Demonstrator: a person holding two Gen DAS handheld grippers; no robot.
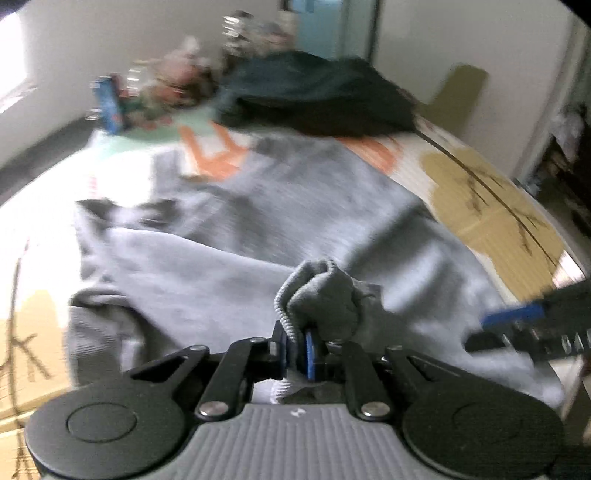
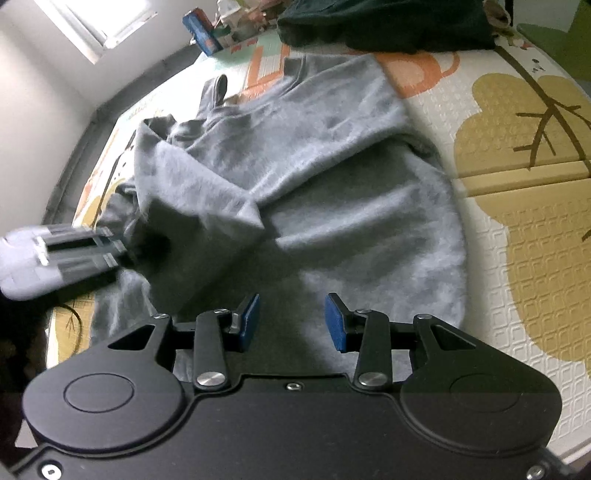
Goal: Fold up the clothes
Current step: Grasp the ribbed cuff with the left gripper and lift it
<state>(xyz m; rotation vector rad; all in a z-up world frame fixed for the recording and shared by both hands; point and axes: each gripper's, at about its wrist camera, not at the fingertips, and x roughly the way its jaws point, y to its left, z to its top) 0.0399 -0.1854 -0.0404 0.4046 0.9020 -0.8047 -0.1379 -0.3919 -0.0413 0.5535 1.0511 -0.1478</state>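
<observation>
On the mat [image 2: 517, 258] lies the grey sweater [image 2: 332, 166], its cuff [image 1: 317, 291] pinched in the left tongs [image 1: 295, 347], likely to fold the sleeve across, while the right tongs [image 2: 291, 321] hover spread over the hem.

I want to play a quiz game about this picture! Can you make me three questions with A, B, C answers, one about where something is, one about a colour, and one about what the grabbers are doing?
1. Where does the dark green garment lie?
A. Beyond the sweater's collar
B. Under the right gripper
C. On the window sill

2. What colour is the sweater?
A. Red
B. Grey
C. Yellow

3. What is the left gripper doing?
A. Hanging open
B. Holding a box
C. Pinching a sweater cuff

Answers: 1 A, it sits past the collar on the play mat. 2 B, the fabric is grey all over. 3 C, a ribbed cuff bunches between its fingers, while the right gripper is open.
</observation>
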